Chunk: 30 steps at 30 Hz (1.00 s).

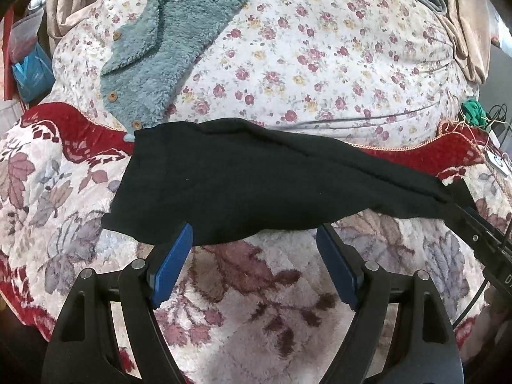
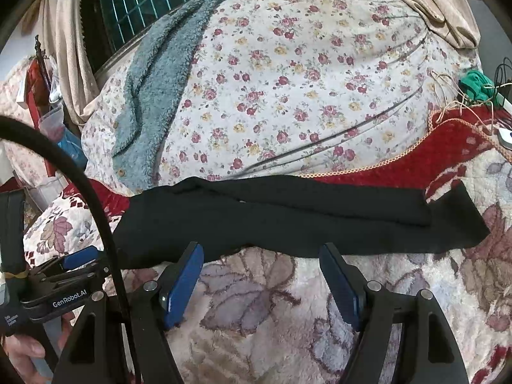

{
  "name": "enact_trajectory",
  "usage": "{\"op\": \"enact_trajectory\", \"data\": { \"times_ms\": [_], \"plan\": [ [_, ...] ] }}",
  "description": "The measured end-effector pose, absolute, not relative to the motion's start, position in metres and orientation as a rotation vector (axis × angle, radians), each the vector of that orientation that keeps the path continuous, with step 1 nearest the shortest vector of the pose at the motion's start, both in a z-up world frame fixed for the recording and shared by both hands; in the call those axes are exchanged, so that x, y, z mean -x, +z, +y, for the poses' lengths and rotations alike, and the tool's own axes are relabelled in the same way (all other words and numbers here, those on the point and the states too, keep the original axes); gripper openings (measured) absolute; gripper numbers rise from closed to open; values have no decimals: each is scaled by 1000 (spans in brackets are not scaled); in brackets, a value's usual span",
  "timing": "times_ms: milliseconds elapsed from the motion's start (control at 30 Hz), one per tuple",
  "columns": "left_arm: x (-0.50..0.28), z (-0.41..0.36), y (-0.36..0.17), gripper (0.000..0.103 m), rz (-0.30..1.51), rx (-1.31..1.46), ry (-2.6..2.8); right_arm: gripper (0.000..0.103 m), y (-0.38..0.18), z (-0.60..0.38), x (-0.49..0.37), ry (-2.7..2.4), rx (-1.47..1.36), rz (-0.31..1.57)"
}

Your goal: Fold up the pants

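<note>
A pair of black knit pants (image 1: 243,185) lies stretched sideways across a plush red-and-cream blanket with a leaf pattern (image 1: 243,288), along the blanket's far red scalloped edge, where it meets a white quilt printed with small roses (image 1: 320,64). In the right wrist view the pants (image 2: 288,220) show one leg laid on top of the other, the upper one ending short of the lower one's cuff toward the right.

The left gripper (image 1: 254,233) is held low and level over the blanket, pointing at the near edge of the pants, its blue-padded fingers (image 1: 174,262) spread wide with nothing between them; the left fingertip just meets the hem. The right gripper (image 2: 260,252) takes the same pose beside it, fingers (image 2: 340,284) wide apart and empty, tips at the near edge of the cloth. In the right wrist view the left gripper (image 2: 80,257) shows at the lower left with a hand (image 2: 22,352) on its handle.

A fuzzy teal-grey cardigan with wooden buttons (image 1: 179,32) lies on the quilt toward its far left corner, its lower end just beside the pants.
</note>
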<state>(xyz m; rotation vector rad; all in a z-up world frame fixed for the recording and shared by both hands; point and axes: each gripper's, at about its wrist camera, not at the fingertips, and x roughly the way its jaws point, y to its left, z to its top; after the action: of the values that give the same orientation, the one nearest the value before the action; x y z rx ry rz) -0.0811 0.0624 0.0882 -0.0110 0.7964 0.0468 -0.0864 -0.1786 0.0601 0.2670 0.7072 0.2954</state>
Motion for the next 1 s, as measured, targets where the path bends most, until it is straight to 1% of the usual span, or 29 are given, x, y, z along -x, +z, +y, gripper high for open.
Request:
{"op": "enact_trajectory", "data": {
  "times_ms": [300,733,833,1000],
  "plan": [
    [87,67,92,81,768,27,49,74,60,-176,88,298,-252,716],
    [82,81,91,81,789,66,71,74,53,-176,84,290,-253,744],
    [81,85,86,81,805,80,74,74,49,-176,82,282,-251,753],
    [80,107,68,81,871,180,76,74,37,-183,79,270,-272,776]
  ]
}}
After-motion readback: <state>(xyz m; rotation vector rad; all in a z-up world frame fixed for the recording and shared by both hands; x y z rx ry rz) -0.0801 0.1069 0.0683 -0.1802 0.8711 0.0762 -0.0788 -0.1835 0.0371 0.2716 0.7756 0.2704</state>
